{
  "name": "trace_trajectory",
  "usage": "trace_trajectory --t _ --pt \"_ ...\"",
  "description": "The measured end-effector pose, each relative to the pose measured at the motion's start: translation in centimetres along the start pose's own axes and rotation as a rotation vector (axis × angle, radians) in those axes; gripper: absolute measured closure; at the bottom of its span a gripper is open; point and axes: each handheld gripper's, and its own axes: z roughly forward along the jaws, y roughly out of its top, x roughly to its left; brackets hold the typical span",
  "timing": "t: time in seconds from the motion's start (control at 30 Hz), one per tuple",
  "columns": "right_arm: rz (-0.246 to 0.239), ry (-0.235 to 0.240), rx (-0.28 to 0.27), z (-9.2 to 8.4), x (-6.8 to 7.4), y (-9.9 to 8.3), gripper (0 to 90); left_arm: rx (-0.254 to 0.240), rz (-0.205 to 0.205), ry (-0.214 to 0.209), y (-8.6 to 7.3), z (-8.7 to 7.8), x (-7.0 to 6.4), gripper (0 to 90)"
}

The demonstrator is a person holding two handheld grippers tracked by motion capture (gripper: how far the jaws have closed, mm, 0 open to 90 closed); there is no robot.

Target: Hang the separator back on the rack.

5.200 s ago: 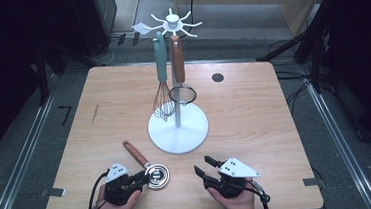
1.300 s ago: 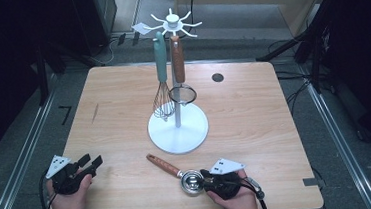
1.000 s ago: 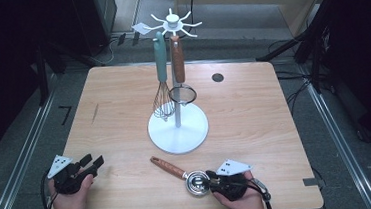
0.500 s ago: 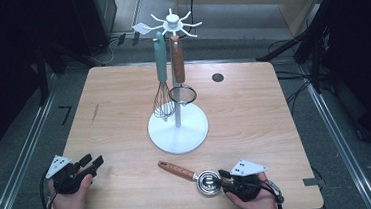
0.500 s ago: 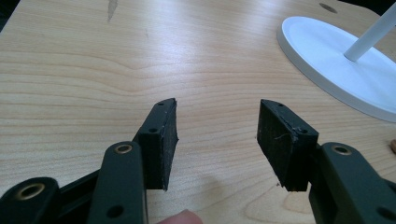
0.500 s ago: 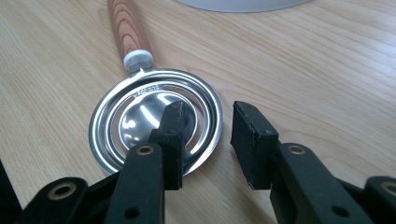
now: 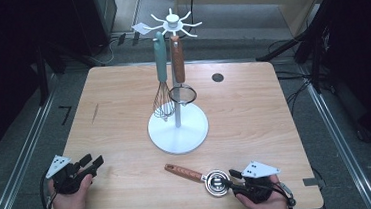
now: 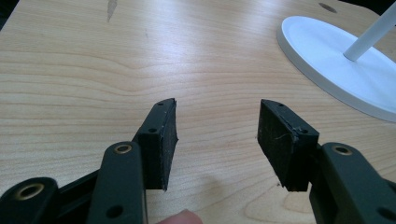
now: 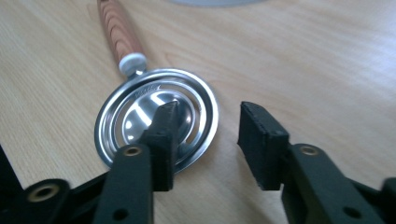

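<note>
One shiny round metal strainer with a brown wooden handle [image 7: 200, 175] lies flat near the front edge of the pale wooden table [image 7: 254, 114]. It has slid to the right since a second ago. The right gripper [image 9: 205, 122] has just been opening, so its jaws stand apart, letting the strainer go. The left gripper [image 8: 215, 123] waits half open and empty, well apart. Behind stands a white rack [image 7: 178, 130]. The room around is dark.
</note>
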Motion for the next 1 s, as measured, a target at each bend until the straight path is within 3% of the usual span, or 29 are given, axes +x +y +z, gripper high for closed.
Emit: trace_trajectory --t 0.2,0.27,0.37,0.47,0.53,0.6,0.7,1.0 --pt "-0.009 -0.004 -0.055 -0.7 -0.5 0.6 53.4 0.001 -0.005 -0.001 0.0 0.0 0.0 45.1" --pt "-0.027 -0.003 -0.050 -0.6 -0.6 0.8 53.8 0.003 -0.007 -0.002 0.0 0.0 0.0 44.7" --pt "-0.091 0.007 -0.043 -0.2 -0.4 1.2 54.5 0.005 -0.007 -0.003 0.0 0.1 0.0 44.4" --pt "-0.146 -0.012 -0.019 -0.1 -0.1 1.7 62.0 0.005 -0.005 -0.002 0.0 0.1 0.0 44.1" --pt "-0.172 -0.018 0.000 -0.1 0.2 2.2 59.6 0.005 -0.002 -0.002 0.0 0.1 -0.1 43.9" --pt "-0.178 0.010 0.035 0.0 0.5 2.6 53.2 0.003 -0.001 -0.002 0.0 0.1 -0.1 43.8" --pt "-0.205 0.017 0.073 0.0 0.8 3.0 52.2 0.003 0.000 0.000 0.0 0.1 -0.1 43.8" --pt "-0.261 0.065 0.119 -0.1 1.3 4.4 49.6 0.008 0.004 -0.003 0.0 0.1 -0.2 43.7"
